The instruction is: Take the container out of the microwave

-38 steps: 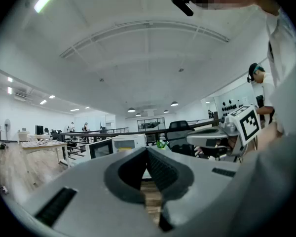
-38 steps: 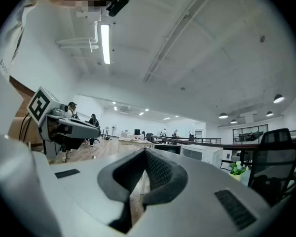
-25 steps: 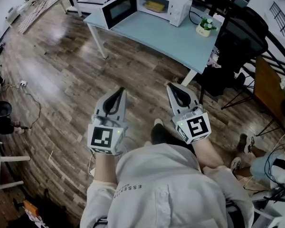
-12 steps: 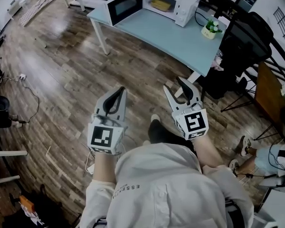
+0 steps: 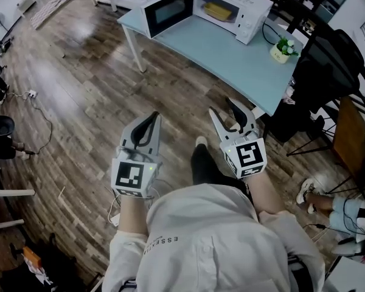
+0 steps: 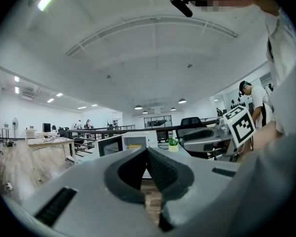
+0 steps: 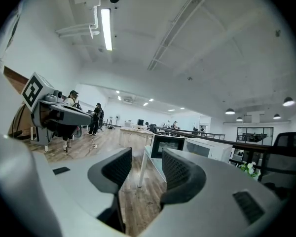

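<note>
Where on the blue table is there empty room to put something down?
The table is bare in front of the microwave, from its open door across to the potted plant. The far side is crowded: the microwave fills it, and the plant sits at the right end.

The left gripper [image 6: 147, 150] has its jaws closed tip to tip, with nothing between them. Beyond them stands a white microwave [image 6: 138, 138] with its door [image 6: 110, 145] swung open. A yellow container [image 6: 134, 146] sits inside, and a small potted plant [image 6: 173, 143] stands near its right.
</note>
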### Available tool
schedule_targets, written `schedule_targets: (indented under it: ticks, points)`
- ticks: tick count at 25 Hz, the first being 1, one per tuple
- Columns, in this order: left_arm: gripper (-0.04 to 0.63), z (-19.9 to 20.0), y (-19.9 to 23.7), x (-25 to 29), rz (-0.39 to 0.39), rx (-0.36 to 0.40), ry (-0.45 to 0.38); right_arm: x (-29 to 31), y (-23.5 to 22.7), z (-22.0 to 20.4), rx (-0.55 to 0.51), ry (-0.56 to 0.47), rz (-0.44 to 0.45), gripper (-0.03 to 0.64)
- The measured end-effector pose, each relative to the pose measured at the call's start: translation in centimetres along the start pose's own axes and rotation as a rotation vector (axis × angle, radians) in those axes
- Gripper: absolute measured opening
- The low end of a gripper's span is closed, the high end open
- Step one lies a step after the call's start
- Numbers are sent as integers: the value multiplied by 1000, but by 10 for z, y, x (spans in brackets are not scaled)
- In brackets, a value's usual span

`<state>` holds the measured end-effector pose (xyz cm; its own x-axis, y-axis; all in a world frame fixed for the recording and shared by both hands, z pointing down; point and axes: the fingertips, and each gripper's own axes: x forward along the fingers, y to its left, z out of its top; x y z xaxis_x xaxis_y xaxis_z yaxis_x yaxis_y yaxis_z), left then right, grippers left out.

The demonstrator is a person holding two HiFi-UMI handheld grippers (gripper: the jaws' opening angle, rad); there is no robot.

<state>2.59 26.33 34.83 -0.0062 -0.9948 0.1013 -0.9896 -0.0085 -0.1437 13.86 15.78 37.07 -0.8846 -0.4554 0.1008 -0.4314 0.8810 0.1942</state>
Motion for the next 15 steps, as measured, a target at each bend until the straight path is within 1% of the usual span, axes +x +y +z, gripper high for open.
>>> schedule_targets:
  ticks: [6, 12, 15]
  points:
    - [2, 1, 31, 76, 32, 0, 20, 66, -56, -11, 8, 7, 30, 186]
    - [2, 4, 59, 166, 43, -8, 50, 139, -124, -21, 17, 28, 64, 186]
    - [2, 9, 72, 210, 47, -1, 50, 171, -154, -24, 18, 28, 86, 186]
